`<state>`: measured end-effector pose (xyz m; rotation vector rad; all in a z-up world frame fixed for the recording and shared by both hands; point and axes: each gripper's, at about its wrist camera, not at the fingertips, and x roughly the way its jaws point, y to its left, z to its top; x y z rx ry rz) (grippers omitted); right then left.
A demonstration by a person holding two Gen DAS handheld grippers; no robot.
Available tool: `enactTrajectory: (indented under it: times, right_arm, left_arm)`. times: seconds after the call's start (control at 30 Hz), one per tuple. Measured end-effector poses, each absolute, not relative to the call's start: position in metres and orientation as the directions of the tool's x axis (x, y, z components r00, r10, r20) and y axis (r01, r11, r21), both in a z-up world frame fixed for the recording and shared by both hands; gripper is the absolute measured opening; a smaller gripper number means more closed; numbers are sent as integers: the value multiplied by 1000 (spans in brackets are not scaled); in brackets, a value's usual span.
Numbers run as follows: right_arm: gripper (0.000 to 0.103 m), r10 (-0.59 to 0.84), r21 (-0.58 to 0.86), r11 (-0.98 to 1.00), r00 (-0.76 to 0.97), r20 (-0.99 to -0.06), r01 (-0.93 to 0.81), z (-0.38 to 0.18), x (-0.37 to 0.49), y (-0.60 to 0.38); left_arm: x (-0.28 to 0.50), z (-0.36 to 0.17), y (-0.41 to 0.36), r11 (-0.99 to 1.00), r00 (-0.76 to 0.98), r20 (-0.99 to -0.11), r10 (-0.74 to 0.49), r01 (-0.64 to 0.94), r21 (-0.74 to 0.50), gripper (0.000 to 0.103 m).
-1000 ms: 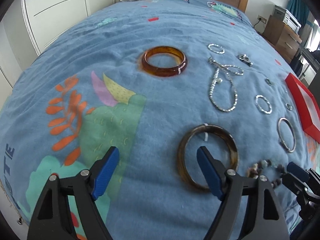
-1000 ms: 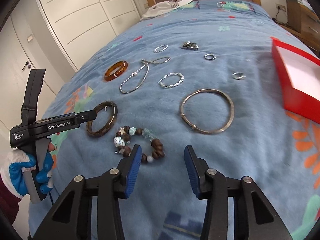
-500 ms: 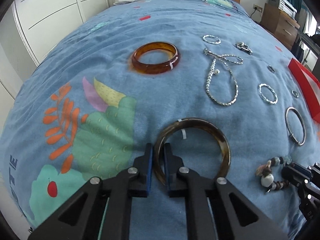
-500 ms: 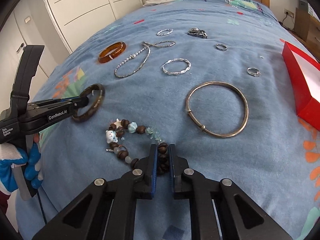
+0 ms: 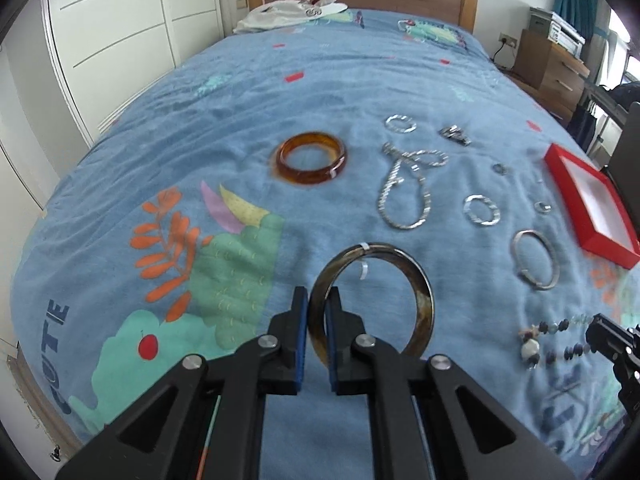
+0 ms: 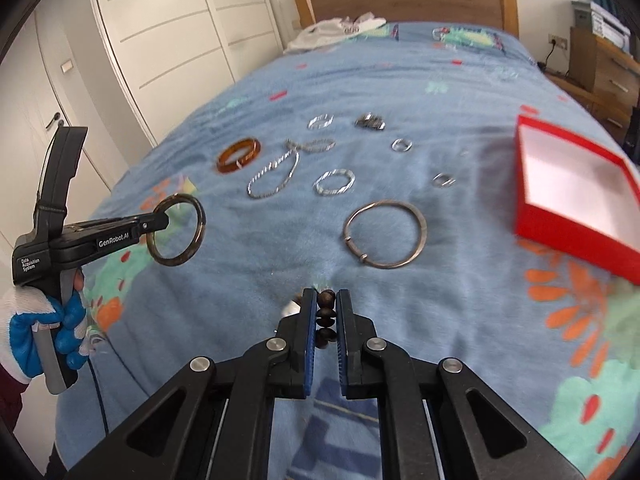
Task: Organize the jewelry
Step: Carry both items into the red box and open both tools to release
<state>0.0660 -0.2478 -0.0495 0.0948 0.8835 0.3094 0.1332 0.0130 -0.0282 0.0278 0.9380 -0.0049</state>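
My left gripper (image 5: 316,300) is shut on the rim of a dark horn-coloured bangle (image 5: 416,280), which hangs clear of the blue bedspread; in the right wrist view the same bangle (image 6: 192,240) is raised off the bed by the left gripper (image 6: 160,222). My right gripper (image 6: 325,300) is shut on dark wooden beads of a beaded bracelet (image 6: 325,312), the rest of it hanging hidden below the fingers. In the left wrist view the beaded bracelet (image 5: 552,340) dangles from the right gripper (image 5: 600,332). An open red box (image 6: 576,196) lies at the right.
On the bedspread lie an amber bangle (image 5: 310,158), a silver chain (image 5: 408,188), a twisted silver ring (image 5: 482,210), a large silver bangle (image 6: 384,234) and several small rings. White wardrobe doors (image 6: 160,40) stand left, a wooden dresser (image 5: 552,64) right. A gloved hand (image 6: 36,328) holds the left tool.
Both grippers went from open to shut, the left on the dark bangle and the right on the beaded bracelet. Both have since risen, lifting the pieces off the bed.
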Motion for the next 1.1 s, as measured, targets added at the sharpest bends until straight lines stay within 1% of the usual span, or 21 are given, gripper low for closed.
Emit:
enactTrajectory:
  times: [0.27, 0.47, 0.63, 0.8, 0.97, 1.1]
  right_arm:
    - [9, 263, 193, 965, 680, -684, -179, -5, 45, -293]
    - [9, 196, 158, 980, 738, -646, -121, 30, 39, -350]
    - [9, 141, 142, 988, 767, -627, -65, 47, 56, -399]
    - [9, 99, 123, 992, 774, -626, -28, 49, 93, -442]
    - [9, 84, 132, 991, 769, -633, 1, 33, 135, -475]
    - [9, 76, 134, 991, 759, -647, 15, 18, 164, -497]
  left_arm:
    - [117, 25, -39, 994, 641, -764, -75, 105, -9, 8]
    - [127, 57, -108, 977, 652, -738, -172, 208, -44, 8]
    - [151, 66, -176, 955, 630, -738, -242, 289, -66, 8]
    - [182, 62, -241, 934, 605, -742, -289, 350, -78, 8]
    - [220, 37, -293, 921, 568, -765, -303, 381, -81, 8]
    - [251, 15, -321, 918, 542, -783, -304, 385, -91, 8]
